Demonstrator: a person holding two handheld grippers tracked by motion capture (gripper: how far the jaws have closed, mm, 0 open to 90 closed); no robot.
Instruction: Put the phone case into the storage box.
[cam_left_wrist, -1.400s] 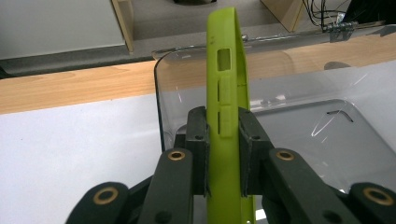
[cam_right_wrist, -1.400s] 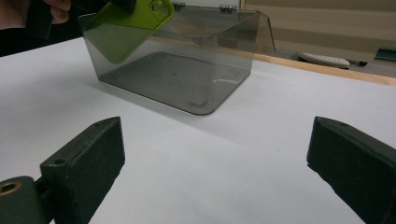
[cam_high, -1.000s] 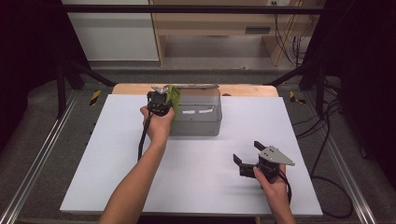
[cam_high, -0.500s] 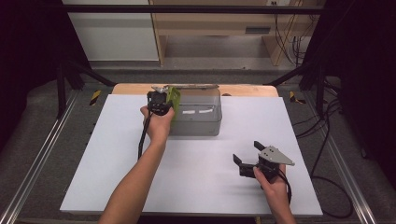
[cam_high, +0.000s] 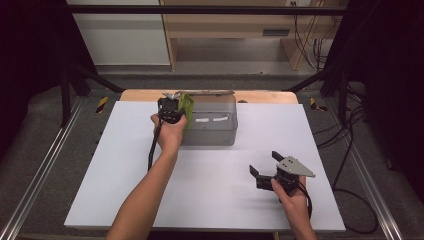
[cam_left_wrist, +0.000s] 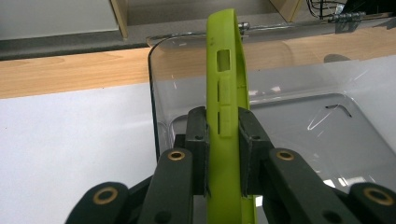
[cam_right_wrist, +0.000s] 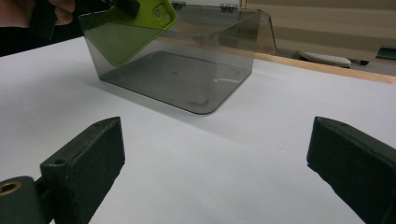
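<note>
A lime-green phone case (cam_left_wrist: 228, 107) stands on edge between the jaws of my left gripper (cam_left_wrist: 223, 140), which is shut on it. In the high view the left gripper (cam_high: 172, 111) holds the green case (cam_high: 186, 106) over the left rim of a clear smoky plastic box (cam_high: 212, 131) with its lid open at the back. The right gripper view has the case (cam_right_wrist: 135, 32) tilted over the box (cam_right_wrist: 187, 70). My right gripper (cam_high: 265, 167) rests open on the white table near the front right, its jaws wide apart with nothing between them (cam_right_wrist: 215, 158).
The white tabletop (cam_high: 125, 165) covers a wooden board (cam_high: 140, 95) that shows along the far edge. Black frame posts and cables stand at the sides, with a cable bundle at right (cam_high: 350, 130). A flat grey object (cam_right_wrist: 324, 58) lies on the wood beyond the box.
</note>
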